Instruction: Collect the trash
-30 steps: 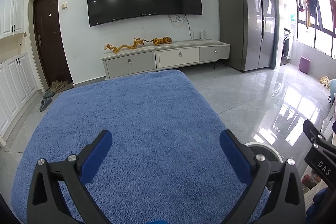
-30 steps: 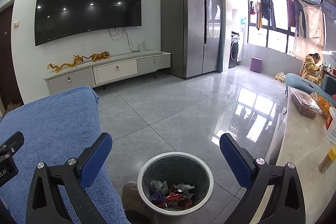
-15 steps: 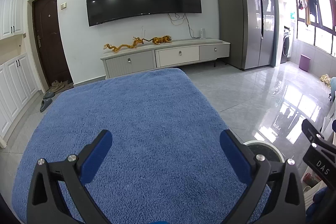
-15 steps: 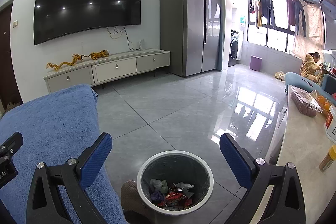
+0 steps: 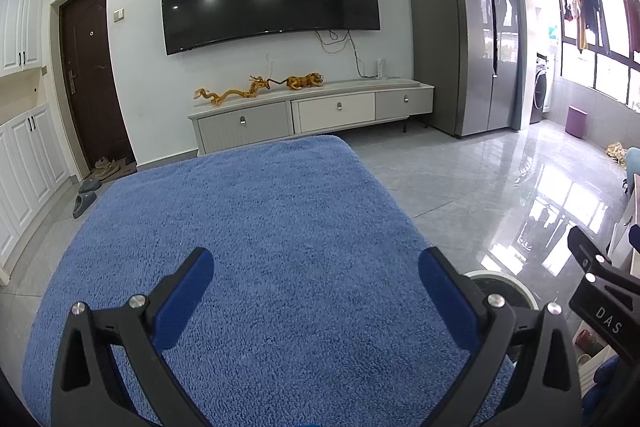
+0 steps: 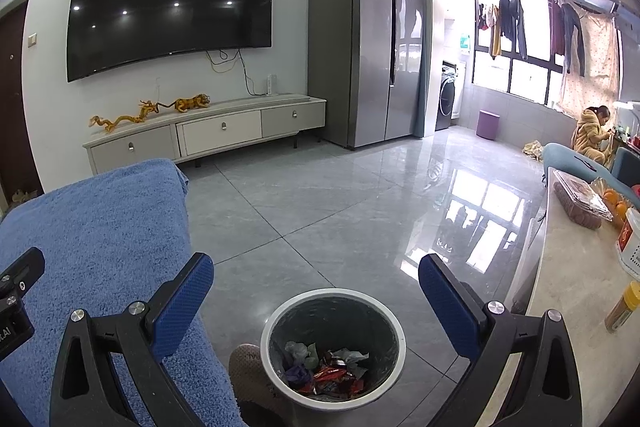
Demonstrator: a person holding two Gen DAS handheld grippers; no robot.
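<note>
Below right hand-held gripper (image 6: 316, 301): trash bin (image 6: 333, 345)

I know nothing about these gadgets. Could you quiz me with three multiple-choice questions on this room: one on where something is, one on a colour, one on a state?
1. The trash bin stands:
A on the floor
B on the towel
C on the counter

2. The towel is:
A red
B blue
C white

3. The right gripper is:
A shut on a wrapper
B shut, empty
C open, empty

Answers: A, grey tiles surround its base; B, blue pile fills the left view; C, its fingers stand wide apart with nothing between.
</note>
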